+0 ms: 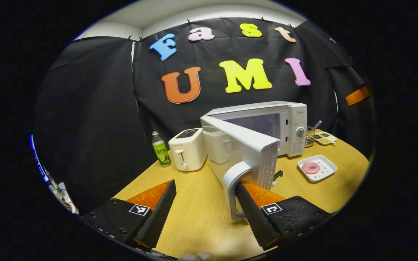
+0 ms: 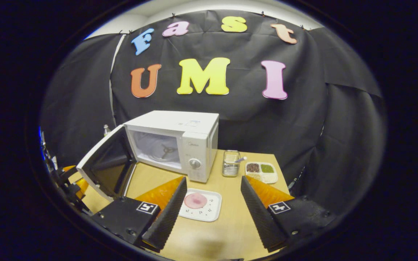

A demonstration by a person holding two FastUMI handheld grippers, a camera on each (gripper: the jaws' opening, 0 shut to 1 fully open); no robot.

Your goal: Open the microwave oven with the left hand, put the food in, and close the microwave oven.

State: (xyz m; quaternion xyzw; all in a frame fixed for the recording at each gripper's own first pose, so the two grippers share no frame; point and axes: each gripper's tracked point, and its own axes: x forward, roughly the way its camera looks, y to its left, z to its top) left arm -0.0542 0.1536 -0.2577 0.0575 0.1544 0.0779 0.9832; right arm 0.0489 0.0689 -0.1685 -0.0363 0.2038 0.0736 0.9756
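The white microwave stands at the back of the wooden table with its door swung wide open, baring the cavity and turntable. In the left gripper view the door reaches toward me, and one finger of my open left gripper sits hooked inside the door's white handle. The food, a pink round slice, lies on a white square plate in front of the microwave. My right gripper hovers open over the table just short of the plate, holding nothing.
A white toaster and a green-labelled bottle stand left of the microwave. Right of it are a metal utensil holder and a divided tray of small foods. The table's right edge is close by.
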